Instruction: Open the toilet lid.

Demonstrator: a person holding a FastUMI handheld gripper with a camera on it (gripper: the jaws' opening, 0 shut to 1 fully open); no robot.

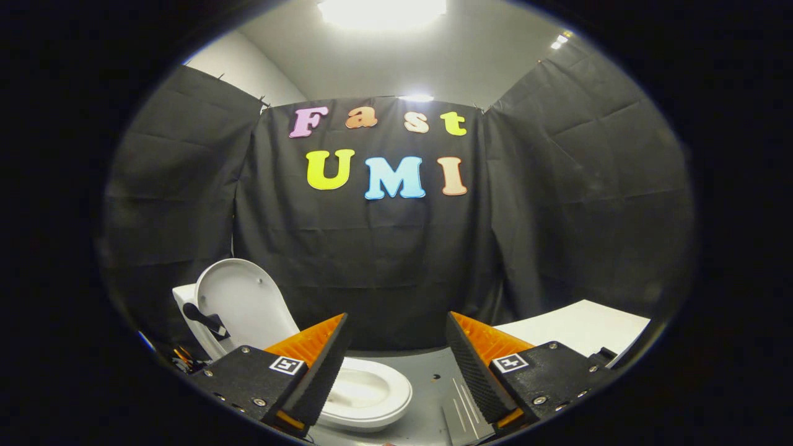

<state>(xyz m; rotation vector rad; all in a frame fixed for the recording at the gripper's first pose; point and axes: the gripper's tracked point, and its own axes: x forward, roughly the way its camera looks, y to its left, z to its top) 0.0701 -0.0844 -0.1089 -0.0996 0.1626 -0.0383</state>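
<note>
- Enclosing the scene, the black cloth wall (396, 260) hangs in creased panels behind and to both sides of the fixture, with a pale ceiling (396, 56) and a bright ceiling light (381, 11) above it.
- The grey floor (433, 378) runs between the fingers and on to the foot of the cloth wall.
- A white flat surface (576, 325) lies beyond the right-hand finger, its far edge near the cloth wall.
- The toilet (365, 396) stands low, ahead of and partly behind the left-hand finger; its white bowl rim is exposed and faces upward.
- The toilet lid (245, 303) is raised, standing upright and tilted slightly back above the rear of the bowl, beyond the left-hand finger.
- A dark lever-like part (204, 319) sits against the lower face of the lid; its exact function cannot be told.
- The gripper (396, 344) is spread wide, with a clear gap between the two fingers (322, 365); nothing is held and neither finger touches the lid or the bowl.
- Each finger carries a small square marker (288, 364) on its body.
</note>
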